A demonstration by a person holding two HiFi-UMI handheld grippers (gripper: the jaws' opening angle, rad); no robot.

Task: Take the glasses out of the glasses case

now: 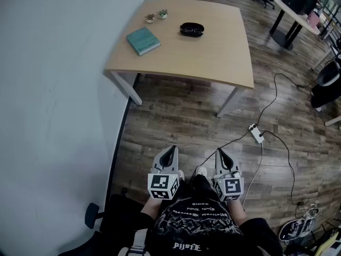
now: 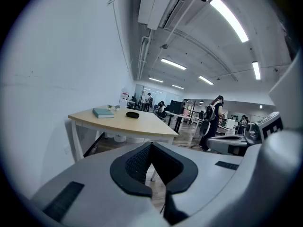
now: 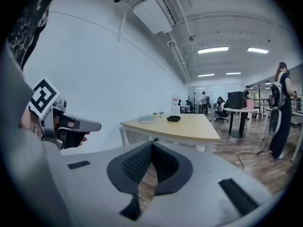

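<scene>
A black glasses case [image 1: 191, 30] lies open on the far part of a light wooden table [image 1: 213, 63], with glasses lying in it. It also shows small and far off as the case [image 2: 132, 115] in the left gripper view and the case [image 3: 173, 118] in the right gripper view. My left gripper [image 1: 171, 151] and right gripper [image 1: 219, 153] are held close to the person's body, well short of the table, both shut with nothing between the jaws. Their tips [image 2: 151, 145] [image 3: 152, 146] point toward the table.
A teal book [image 1: 143, 40] and two small potted plants [image 1: 155, 16] sit on the table's left part. A white wall runs along the left. A power strip [image 1: 256, 133] with cables lies on the wood floor at right. An office chair base [image 1: 93, 216] is at lower left.
</scene>
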